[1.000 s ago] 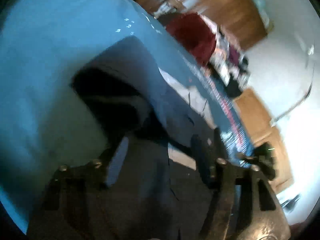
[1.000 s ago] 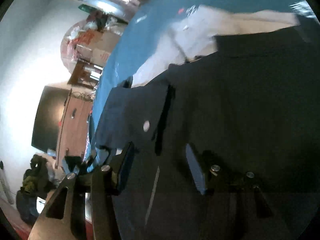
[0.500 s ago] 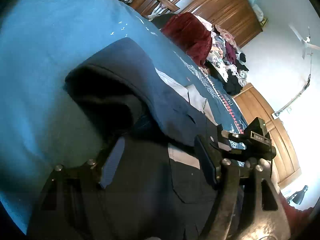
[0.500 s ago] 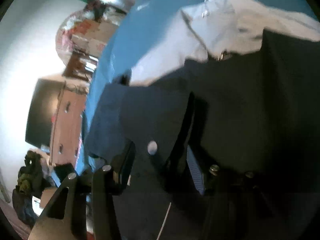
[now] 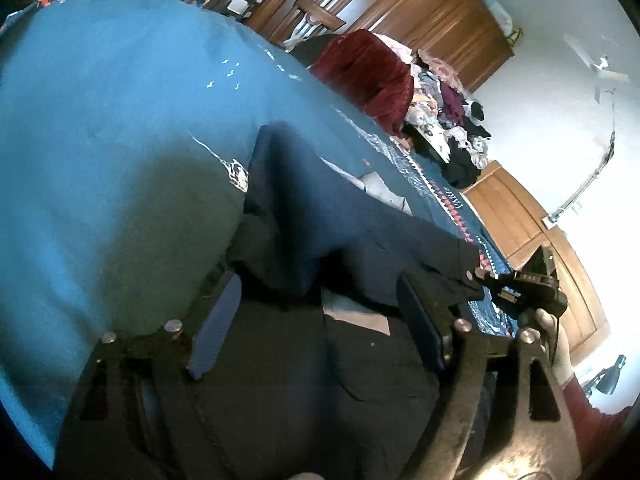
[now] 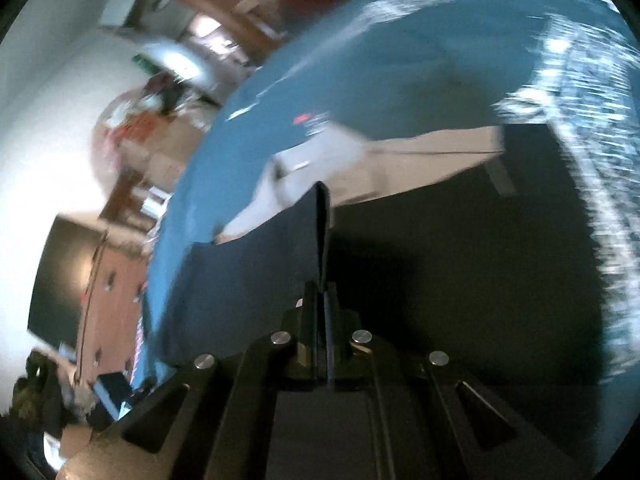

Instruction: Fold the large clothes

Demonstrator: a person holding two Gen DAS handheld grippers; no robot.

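A dark navy garment [image 5: 320, 208] with pale pocket linings lies on the blue bedsheet [image 5: 100, 140]. My left gripper [image 5: 316, 312] hovers low over it, open, with dark cloth spanning the gap between its blue-padded fingers [image 5: 216, 320]. In the same view my right gripper [image 5: 520, 284] sits at the garment's right edge, a hand behind it. The right wrist view shows the right gripper [image 6: 322, 300] shut on an upright fold of the dark garment [image 6: 440, 260], with the pale lining [image 6: 400, 168] beyond it on the bedsheet [image 6: 400, 60].
A dark red cloth heap [image 5: 368, 76] and a pile of mixed clothes [image 5: 452, 120] sit at the bed's far edge, before a wooden wardrobe [image 5: 400, 4]. Beside the bed stand a wooden dresser [image 6: 108, 292] and a dark screen [image 6: 60, 280].
My right gripper has gone from open to shut, pinching up a fold of the dark garment. The left gripper stays open over the cloth, and its view has swung slightly.
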